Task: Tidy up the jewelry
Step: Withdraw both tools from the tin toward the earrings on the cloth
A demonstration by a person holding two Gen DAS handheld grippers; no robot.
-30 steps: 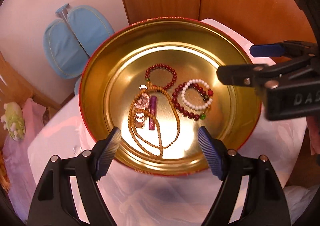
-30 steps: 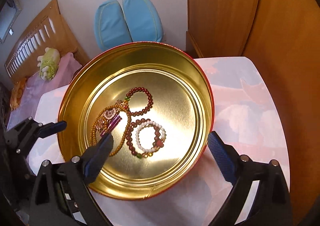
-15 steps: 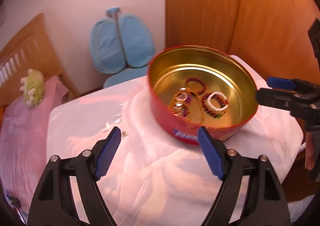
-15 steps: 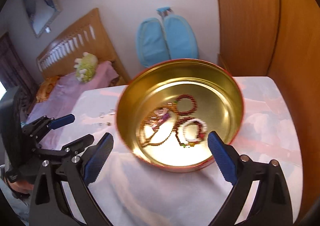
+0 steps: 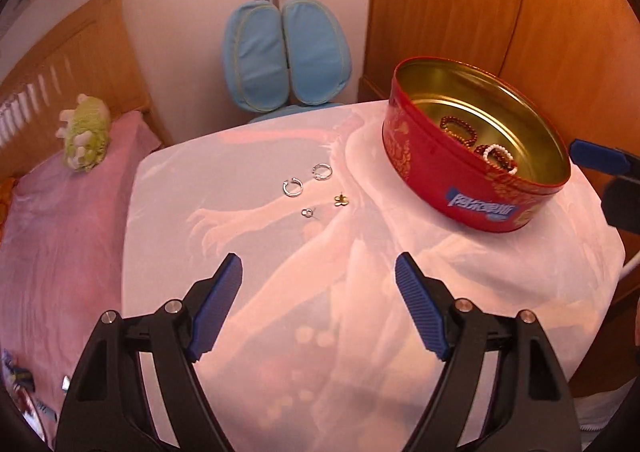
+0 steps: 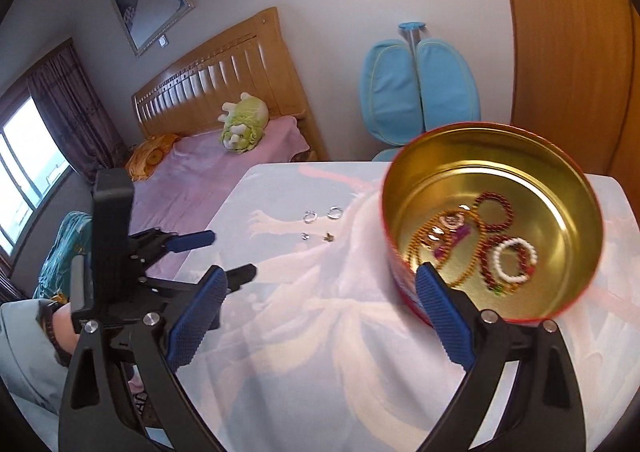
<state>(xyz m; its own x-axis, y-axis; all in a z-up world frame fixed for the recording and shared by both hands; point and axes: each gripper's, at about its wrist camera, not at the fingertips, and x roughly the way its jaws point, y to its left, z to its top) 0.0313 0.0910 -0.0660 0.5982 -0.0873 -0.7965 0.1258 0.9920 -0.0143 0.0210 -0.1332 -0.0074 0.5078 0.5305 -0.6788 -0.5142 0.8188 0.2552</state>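
You've pulled both grippers back from over the red tin (image 5: 424,156), so with the left gripper (image 5: 319,308) and right gripper (image 6: 320,310) both wide and holding nothing, the beads sit in the tin and the loose earrings (image 5: 316,188) on the cloth (image 5: 240,236) look next.

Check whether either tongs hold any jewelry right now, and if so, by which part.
Nothing is held. The left tongs and right tongs are both open and empty above the table; the earrings lie loose on the cloth.
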